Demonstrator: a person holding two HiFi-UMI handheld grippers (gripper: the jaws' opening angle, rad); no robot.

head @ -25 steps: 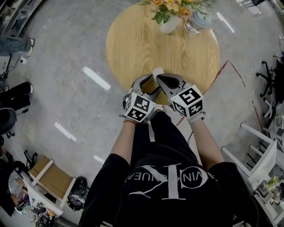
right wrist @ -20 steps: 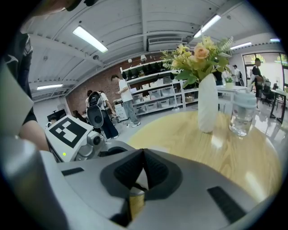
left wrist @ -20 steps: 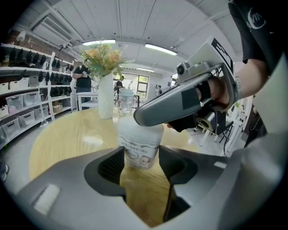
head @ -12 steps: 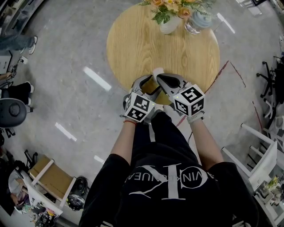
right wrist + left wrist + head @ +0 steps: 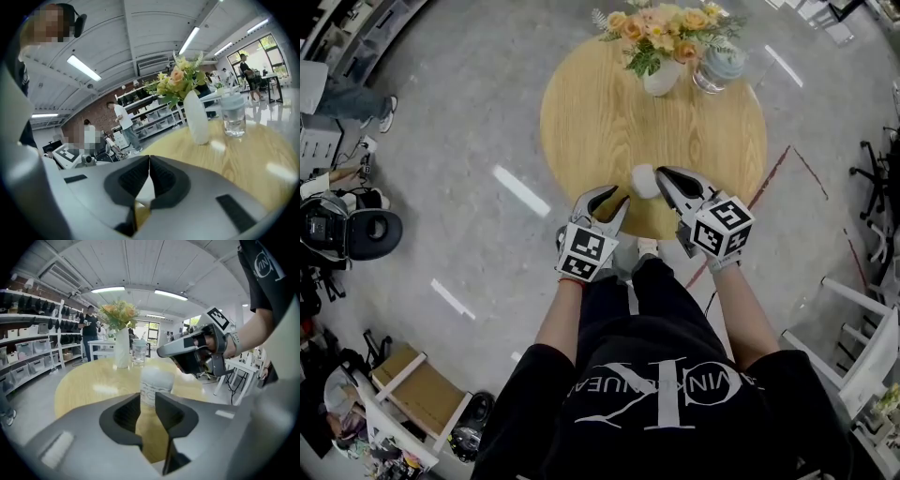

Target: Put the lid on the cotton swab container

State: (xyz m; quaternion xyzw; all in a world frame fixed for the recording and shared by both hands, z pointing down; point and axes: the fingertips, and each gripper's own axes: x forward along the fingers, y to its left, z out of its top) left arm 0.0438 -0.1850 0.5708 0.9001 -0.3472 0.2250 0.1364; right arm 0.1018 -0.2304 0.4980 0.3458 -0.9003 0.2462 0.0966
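The cotton swab container (image 5: 643, 180) is a small white frosted cylinder near the front edge of the round wooden table (image 5: 600, 112). In the left gripper view the container (image 5: 157, 383) stands upright just beyond the jaws. My left gripper (image 5: 614, 195) sits left of it and slightly back; its jaws are closing with nothing between them (image 5: 147, 401). My right gripper (image 5: 662, 176) is shut, its tips right beside the container's top. In the right gripper view the jaws (image 5: 149, 160) meet, and a white surface (image 5: 143, 190) shows behind and below them.
A white vase of flowers (image 5: 661, 70) and a glass jar (image 5: 717, 61) stand at the table's far side. A dark office chair (image 5: 347, 234) is on the floor at left and white chairs (image 5: 862, 347) at right. Shelving and standing people are in the background (image 5: 89, 331).
My left gripper has pulled back and leftward from the container, and its jaws have narrowed. The right gripper stays shut at the container's top. The head view shifted slightly.
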